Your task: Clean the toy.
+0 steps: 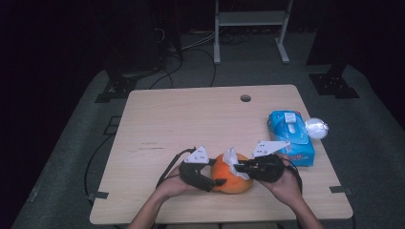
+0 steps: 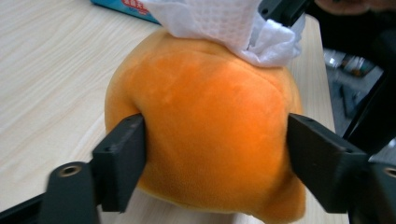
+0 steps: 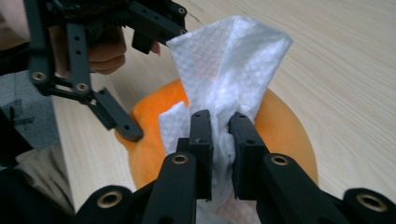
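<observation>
Orange plush toy [image 1: 231, 179]: lies on the desk [image 1: 191, 119] near its front edge, between the person's two hands; round, soft, orange all over.
White wipe [image 3: 229, 70]: rests on top of the plush toy, bunched at its lower part and fanned out above; it touches the orange surface.
Left tool [image 2: 215, 154]: set around the plush toy, one jaw at each flank, both against the plush; the fabric dents slightly at the left jaw. With no earlier picture to compare, only this contact can be stated.
Right tool [image 3: 219, 140]: jaws nearly together, clamped on the bunched part of the wipe, directly above the plush toy.
Left hand [image 1: 174, 183]: holds the left tool, just left of the toy.
Right hand [image 1: 286, 183]: holds the right tool, just right of the toy.
Blue wipe pack [image 1: 291, 138]: lies flat on the desk at its right side, behind the right hand.
Shiny ball [image 1: 316, 128]: sits just beside the pack, at the desk's right edge.
</observation>
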Demonstrator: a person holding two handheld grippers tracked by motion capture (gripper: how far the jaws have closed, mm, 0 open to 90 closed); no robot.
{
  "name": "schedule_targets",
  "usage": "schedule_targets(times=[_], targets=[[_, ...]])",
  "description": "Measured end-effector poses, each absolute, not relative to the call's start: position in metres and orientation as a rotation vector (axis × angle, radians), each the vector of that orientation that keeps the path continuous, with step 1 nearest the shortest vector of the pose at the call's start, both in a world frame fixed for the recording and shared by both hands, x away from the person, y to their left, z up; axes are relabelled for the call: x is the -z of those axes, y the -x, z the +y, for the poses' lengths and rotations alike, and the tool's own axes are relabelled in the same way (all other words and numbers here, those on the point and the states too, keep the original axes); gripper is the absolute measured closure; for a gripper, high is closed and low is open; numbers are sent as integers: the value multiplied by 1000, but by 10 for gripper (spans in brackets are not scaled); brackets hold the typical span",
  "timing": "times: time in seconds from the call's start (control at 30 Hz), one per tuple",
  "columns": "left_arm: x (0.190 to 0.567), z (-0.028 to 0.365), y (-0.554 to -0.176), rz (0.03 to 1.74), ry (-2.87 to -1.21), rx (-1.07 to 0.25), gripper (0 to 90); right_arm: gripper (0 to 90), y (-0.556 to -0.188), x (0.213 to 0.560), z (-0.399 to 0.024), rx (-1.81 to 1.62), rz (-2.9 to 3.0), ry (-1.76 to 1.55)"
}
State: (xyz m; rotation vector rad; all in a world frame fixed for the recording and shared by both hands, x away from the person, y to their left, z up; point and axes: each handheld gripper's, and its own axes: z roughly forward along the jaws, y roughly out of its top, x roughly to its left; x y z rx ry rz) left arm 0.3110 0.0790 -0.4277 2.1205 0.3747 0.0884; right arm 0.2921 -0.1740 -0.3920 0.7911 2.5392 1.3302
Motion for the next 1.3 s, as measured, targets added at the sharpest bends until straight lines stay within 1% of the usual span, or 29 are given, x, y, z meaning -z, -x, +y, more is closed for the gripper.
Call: schedule_targets(times=[0.17, 0.23, 0.3, 0.4, 0.5, 0.57, 0.63, 0.7, 0.73, 0.8, 0.87, 0.93, 0.97, 1.0, 1.07, 1.1, 1.13, 1.2, 1.3], targets=[[421, 69, -302, 302, -2139, -136, 252, 798, -280, 381, -156, -1390, 2555, -683], [422, 67, -301, 294, -2147, -149, 251, 799, -278, 380, -149, -1332, 2562, -648], [424, 70, -302, 299, -2145, -137, 243, 800, -282, 382, -153, -1310, 2559, -667], [426, 75, -305, 313, -2139, -123, 227, 800, -291, 387, -169, -1282, 2534, -749], [426, 73, -305, 298, -2140, -125, 236, 801, -294, 390, -180, -1300, 2523, -818], [425, 71, -303, 282, -2148, -140, 241, 801, -290, 387, -175, -1307, 2521, -786], [424, 69, -300, 260, -2154, -153, 241, 801, -286, 385, -166, -1389, 2548, -730], [424, 69, -300, 262, -2159, -161, 239, 801, -286, 384, -161, -1340, 2556, -703], [425, 71, -301, 273, -2148, -152, 229, 801, -288, 384, -161, -1338, 2556, -711], [425, 73, -304, 309, -2143, -145, 169, 802, -292, 388, -166, -1315, 2559, -747], [425, 73, -309, 377, -2127, -143, 70, 802, -295, 392, -173, -1336, 2569, -785], [428, 74, -311, 395, -2121, -124, 34, 802, -296, 395, -177, -1366, 2589, -807], [430, 73, -312, 405, -2118, -105, 33, 802, -296, 395, -178, -1368, 2593, -803], [433, 73, -313, 409, -2118, -69, 50, 801, -297, 396, -178, -1370, 2600, -805], [436, 73, -312, 402, -2123, -57, 144, 801, -297, 397, -178, -1363, 2612, -806], [435, 73, -312, 406, -2124, -52, 210, 801, -298, 398, -178, -1360, 2613, -811], [434, 73, -312, 421, -2120, -56, 241, 801, -298, 398, -177, -1361, 2610, -815], [430, 72, -309, 436, -2116, -71, 288, 801, -296, 394, -176, -1352, 2591, -804], [427, 68, -306, 420, -2124, -94, 293, 801, -291, 384, -170, -1377, 2563, -770]])
